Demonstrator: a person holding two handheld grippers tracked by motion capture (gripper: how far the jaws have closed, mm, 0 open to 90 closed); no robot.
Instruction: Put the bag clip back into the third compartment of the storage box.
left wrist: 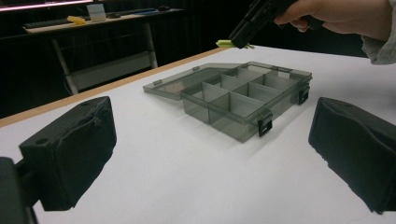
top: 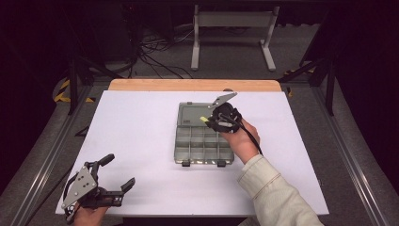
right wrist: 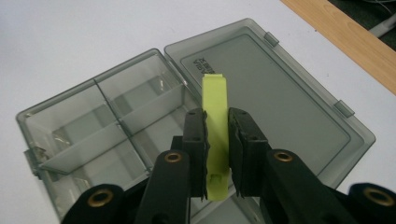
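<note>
the right gripper (right wrist: 216,154) has its 2 jaws clamped on a flat yellow-green strip (right wrist: 216,112), held above the far end of an open grey compartment box (top: 203,146), near the hinge where the lid (right wrist: 275,93) lies flat on the white table (top: 141,132). the left gripper (top: 121,173) sits at the near left corner, well apart from the box, jaws spread wide and holding nothing.

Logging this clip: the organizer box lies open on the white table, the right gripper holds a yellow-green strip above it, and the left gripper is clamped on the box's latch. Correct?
Not quite. The left gripper is open and holds nothing, resting near the table's front corner, apart from the organizer box, as the high view shows. The rest stands: the box is open and the right gripper holds the yellow-green strip above it.
</note>
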